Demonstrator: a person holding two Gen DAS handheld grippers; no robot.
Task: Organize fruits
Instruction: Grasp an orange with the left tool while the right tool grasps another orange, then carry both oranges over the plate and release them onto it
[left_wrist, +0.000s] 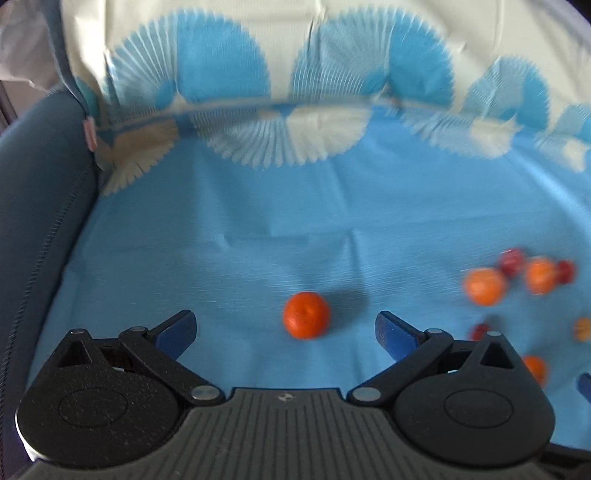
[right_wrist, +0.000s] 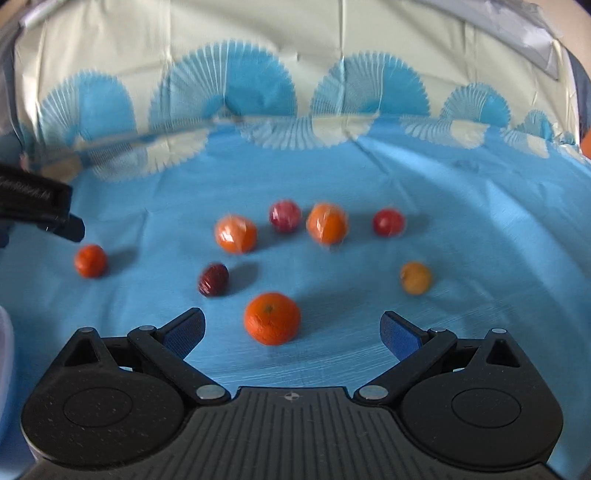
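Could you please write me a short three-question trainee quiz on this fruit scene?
1. True or false: the right gripper is shut on a fruit.
2. Multiple choice: what lies on the tablecloth nearest the right gripper's jaws? A) a banana B) the near orange fruit C) a knife
3. Fill in: in the left wrist view, the lone orange fruit lies ahead of the left gripper, whose jaws are ____.

Key
1. False: its jaws are spread, and the fruit lies loose ahead of them.
2. B.
3. Open; they touch nothing.
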